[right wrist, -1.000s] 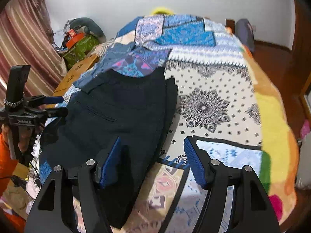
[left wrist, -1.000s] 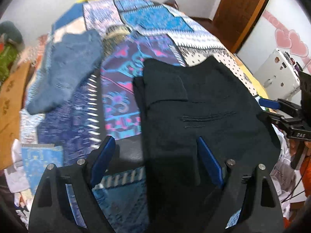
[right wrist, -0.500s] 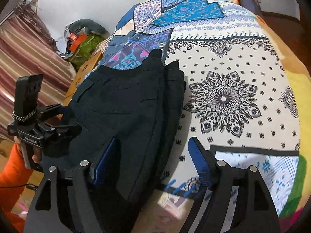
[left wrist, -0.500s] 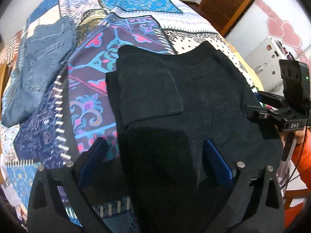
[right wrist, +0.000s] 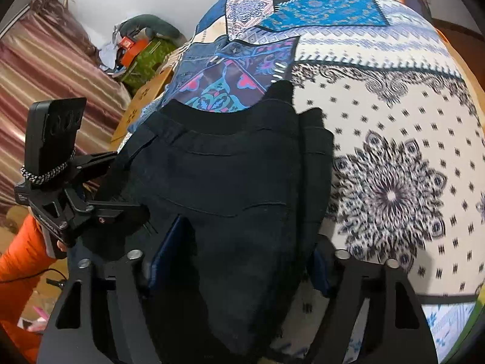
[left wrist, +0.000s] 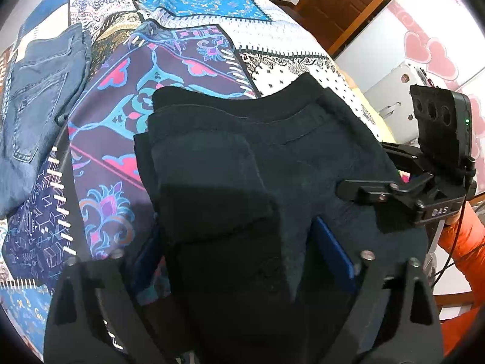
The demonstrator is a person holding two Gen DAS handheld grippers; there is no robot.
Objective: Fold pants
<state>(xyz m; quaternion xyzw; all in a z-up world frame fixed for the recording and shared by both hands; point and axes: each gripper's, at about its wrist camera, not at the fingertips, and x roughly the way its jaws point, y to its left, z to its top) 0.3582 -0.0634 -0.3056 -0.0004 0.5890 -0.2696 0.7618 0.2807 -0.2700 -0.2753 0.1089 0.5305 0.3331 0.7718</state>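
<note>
Black pants (left wrist: pixel 272 157) lie folded on a patchwork bed cover (left wrist: pixel 182 45), waistband at the far side. My left gripper (left wrist: pixel 235 227) points steeply down over their near left part. Its jaws are closing, with a fold of black cloth between the blue pads (left wrist: pixel 333 251); I see no firm pinch. In the right wrist view the pants (right wrist: pixel 242 166) fill the middle. My right gripper (right wrist: pixel 248 236) straddles their near right edge, its jaws also closing around cloth. Part of each outer pad is hidden by fabric.
Folded blue jeans (left wrist: pixel 39 115) lie at the far left of the bed. The person's orange sleeve (left wrist: pixel 460 236) and the right gripper's frame (left wrist: pixel 424 200) are beside the pants. A striped curtain (right wrist: pixel 45 75) and clutter (right wrist: pixel 142 48) stand left; a wooden door (left wrist: pixel 339 6) stands right.
Both grippers have come down and forward onto the near end of the pants and tilted further down. Black cloth now fills the space between each pair of fingers.
</note>
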